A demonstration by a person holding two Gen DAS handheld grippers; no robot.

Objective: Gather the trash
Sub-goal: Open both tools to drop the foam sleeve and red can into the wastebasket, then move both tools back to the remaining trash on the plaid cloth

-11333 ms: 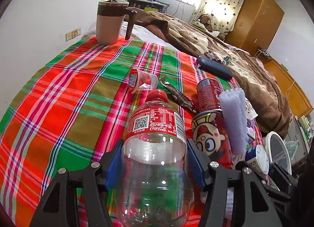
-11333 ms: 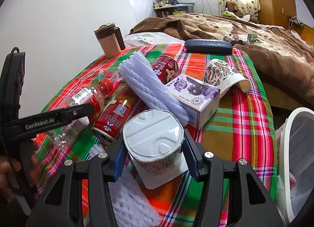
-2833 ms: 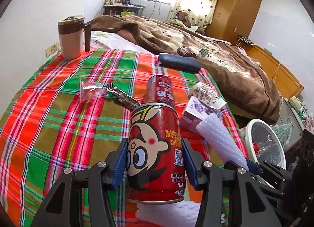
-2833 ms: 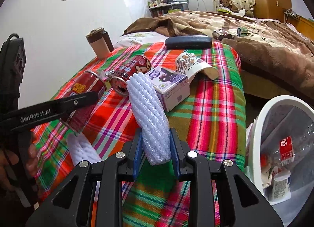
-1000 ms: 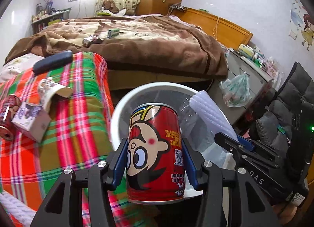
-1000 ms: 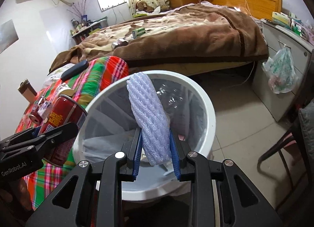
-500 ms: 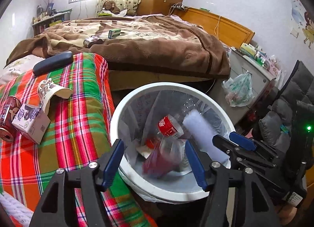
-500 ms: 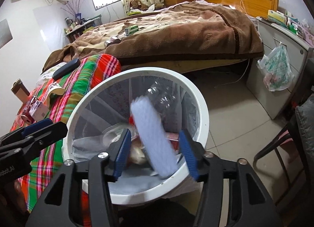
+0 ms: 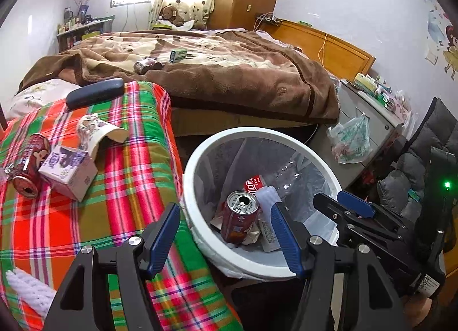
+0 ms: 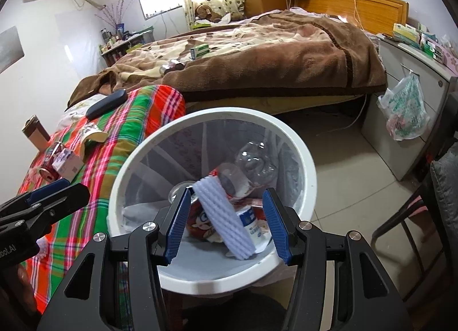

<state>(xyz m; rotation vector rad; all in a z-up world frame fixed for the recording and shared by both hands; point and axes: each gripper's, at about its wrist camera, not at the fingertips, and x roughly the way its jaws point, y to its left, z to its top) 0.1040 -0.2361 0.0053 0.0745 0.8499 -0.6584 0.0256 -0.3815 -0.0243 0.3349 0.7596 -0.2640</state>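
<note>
Trash bin (image 10: 300, 147) sits under both empty, spread grippers (image 9: 226, 233) (image 10: 226, 225), beside plaid cover (image 9: 137, 187) bearing can (image 9: 25, 165), carton (image 9: 68, 170), cup (image 9: 97, 130)

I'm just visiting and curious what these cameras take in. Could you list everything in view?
Trash bin: one, white, on the floor beside the plaid cloth.
Can in bin: one, red, upright among the trash.
Foam sleeve: one, white, lying in the bin.
Clear bottle: one, red label, in the bin.
Plaid cloth: one, red and green.
Can on cloth: one, red, on its side.
Carton: one, purple and white, next to that can.
Paper cup: one, patterned, tipped over.
Dark case: one, at the far edge of the cloth.
Blanket: brown, on the bed.
Left tool: open, empty.
Right tool: open, empty.
</note>
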